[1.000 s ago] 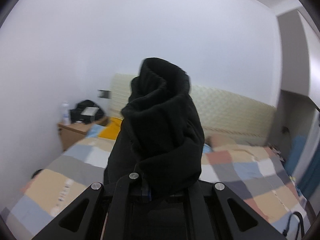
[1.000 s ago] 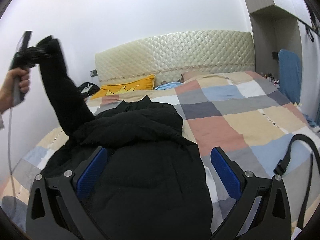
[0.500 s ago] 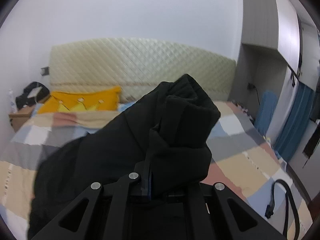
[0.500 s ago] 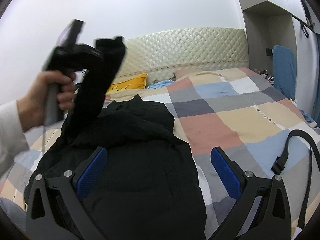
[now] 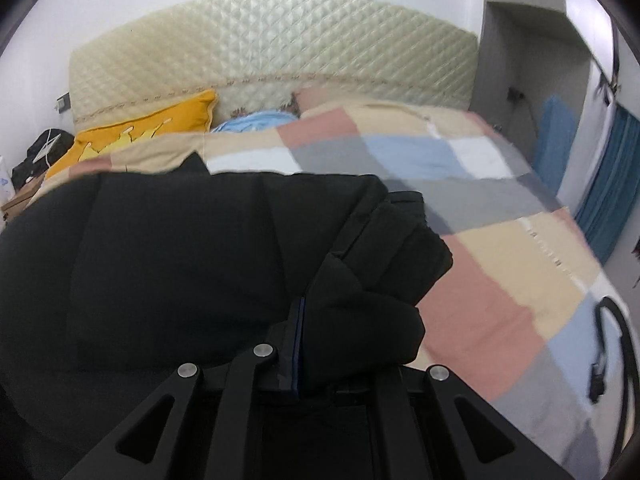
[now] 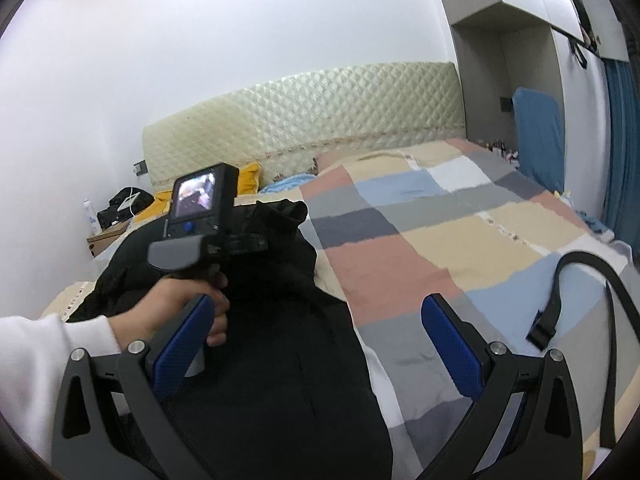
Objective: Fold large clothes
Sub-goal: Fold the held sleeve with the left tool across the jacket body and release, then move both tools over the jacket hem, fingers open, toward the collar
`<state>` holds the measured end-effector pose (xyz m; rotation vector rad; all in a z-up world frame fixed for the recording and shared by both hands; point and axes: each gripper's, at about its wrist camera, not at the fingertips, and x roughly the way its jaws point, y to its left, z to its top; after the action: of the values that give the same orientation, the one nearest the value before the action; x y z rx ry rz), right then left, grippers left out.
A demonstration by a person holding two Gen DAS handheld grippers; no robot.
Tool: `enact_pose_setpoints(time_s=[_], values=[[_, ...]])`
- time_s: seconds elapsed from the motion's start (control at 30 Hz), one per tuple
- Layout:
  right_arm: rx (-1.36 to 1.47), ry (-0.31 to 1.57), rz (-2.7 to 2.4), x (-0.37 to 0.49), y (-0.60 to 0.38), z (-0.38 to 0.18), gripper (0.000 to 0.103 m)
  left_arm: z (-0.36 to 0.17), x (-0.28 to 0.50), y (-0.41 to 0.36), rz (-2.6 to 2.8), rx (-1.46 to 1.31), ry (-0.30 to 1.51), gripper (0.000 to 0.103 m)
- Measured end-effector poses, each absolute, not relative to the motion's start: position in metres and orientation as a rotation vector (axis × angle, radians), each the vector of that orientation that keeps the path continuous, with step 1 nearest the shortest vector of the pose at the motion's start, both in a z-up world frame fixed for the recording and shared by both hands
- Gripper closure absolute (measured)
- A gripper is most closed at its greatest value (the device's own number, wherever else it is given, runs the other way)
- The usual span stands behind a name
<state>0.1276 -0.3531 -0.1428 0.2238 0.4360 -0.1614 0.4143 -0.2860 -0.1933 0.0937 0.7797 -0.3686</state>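
A large black padded jacket [image 6: 288,360] lies on the patchwork bedspread [image 6: 460,240], on the bed's left half; it also fills the left wrist view [image 5: 180,260]. My left gripper [image 5: 316,344] is shut on the jacket's sleeve [image 5: 384,264], holding it low over the jacket body; from the right wrist view the left gripper [image 6: 256,240] sits above the jacket, gripped by a hand. My right gripper [image 6: 316,344] is open and empty, hovering over the jacket's near part.
A yellow pillow [image 5: 136,136] and a blue one [image 5: 256,120] lie by the quilted headboard [image 5: 280,64]. A nightstand with dark items [image 6: 116,216] stands at the left. A black strap [image 6: 592,288] lies on the bed's right side.
My left gripper has swung the sleeve from high up at the left down and rightward across the jacket body. The right gripper stays open, nearly still.
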Motion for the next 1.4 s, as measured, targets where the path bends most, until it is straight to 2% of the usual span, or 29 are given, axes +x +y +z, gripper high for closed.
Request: enact_pose_setpoints(time_s=[0.2, 0.33, 0.5, 0.6, 0.67, 0.7, 1.13, 1.4], values=[[0.252, 0.454, -0.159, 0.135, -0.357, -0.151, 0.0, -0.207, 0.418, -0.286, -0.362, 0.089, 0.773, 0.096], [0.298, 0.431, -0.152, 0.131, -0.363, -0.152, 0.0, -0.193, 0.4, -0.285, -0.303, 0.123, 0.663, 0.093], [0.329, 0.395, -0.164, 0.125, -0.369, -0.148, 0.0, -0.175, 0.379, -0.285, -0.243, 0.159, 0.629, 0.085], [0.327, 0.398, -0.16, 0.125, -0.371, -0.148, 0.0, -0.165, 0.368, -0.279, -0.237, 0.16, 0.661, 0.064], [0.322, 0.396, -0.164, 0.124, -0.371, -0.147, 0.0, -0.155, 0.359, -0.272, -0.238, 0.16, 0.65, 0.046], [0.32, 0.394, -0.166, 0.122, -0.37, -0.146, 0.0, -0.148, 0.354, -0.267, -0.233, 0.159, 0.647, 0.043], [0.284, 0.337, -0.096, 0.101, -0.359, -0.13, 0.0, -0.016, 0.287, -0.168, -0.252, 0.033, 0.569, 0.039], [0.258, 0.331, -0.061, 0.09, -0.347, -0.123, 0.0, 0.016, 0.234, -0.098, -0.202, 0.056, 0.508, 0.037]])
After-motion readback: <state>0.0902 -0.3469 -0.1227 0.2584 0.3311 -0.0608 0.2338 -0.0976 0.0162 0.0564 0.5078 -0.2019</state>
